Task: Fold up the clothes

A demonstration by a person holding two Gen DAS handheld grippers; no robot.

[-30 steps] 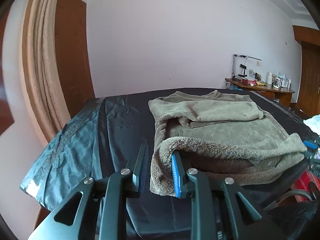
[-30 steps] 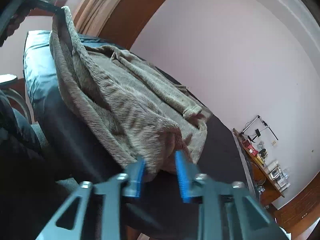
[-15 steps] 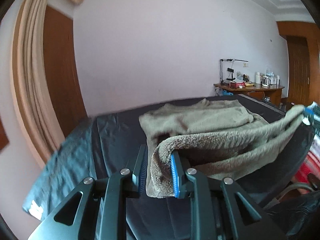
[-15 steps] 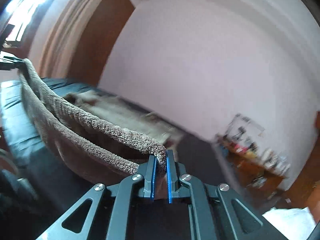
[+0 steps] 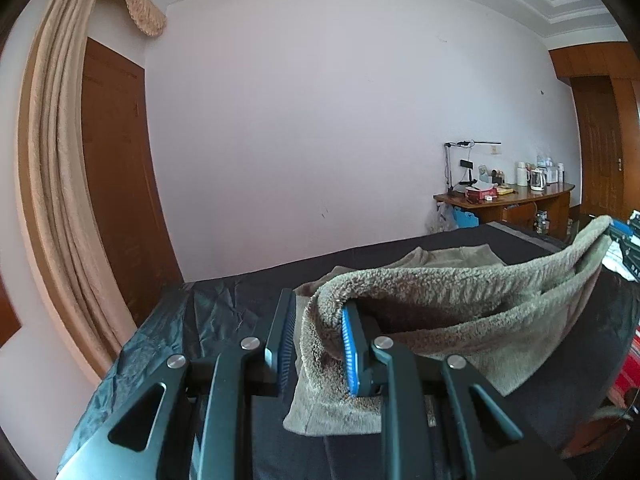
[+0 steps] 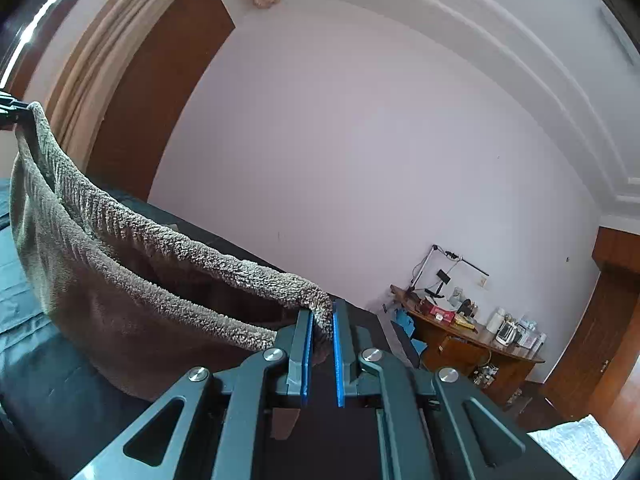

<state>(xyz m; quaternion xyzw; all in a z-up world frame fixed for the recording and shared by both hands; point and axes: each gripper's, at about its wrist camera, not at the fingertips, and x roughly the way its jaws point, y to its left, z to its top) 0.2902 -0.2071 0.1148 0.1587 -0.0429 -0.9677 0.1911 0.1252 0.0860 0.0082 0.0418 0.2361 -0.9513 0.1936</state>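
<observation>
A fluffy olive-grey fleece garment (image 5: 460,304) hangs stretched between my two grippers above a bed with a black sheet (image 5: 224,312). My left gripper (image 5: 316,340) is shut on one corner of the garment's near edge. My right gripper (image 6: 320,328) is shut on the other corner; the garment (image 6: 120,264) sags from it toward the left gripper at the far left edge (image 6: 12,108). The far part of the garment still lies on the bed (image 5: 452,256). The right gripper shows at the right edge of the left wrist view (image 5: 624,232).
A beige curtain (image 5: 52,184) and a brown wooden panel (image 5: 116,184) stand at the left. A wooden desk (image 5: 504,204) with a lamp, kettle and bottles stands against the pale wall at the far right. A brown door (image 6: 592,344) is right of it.
Both grippers closed on the garment's near edge and lifted it off the bed. The edge now hangs taut between them, higher than a second ago.
</observation>
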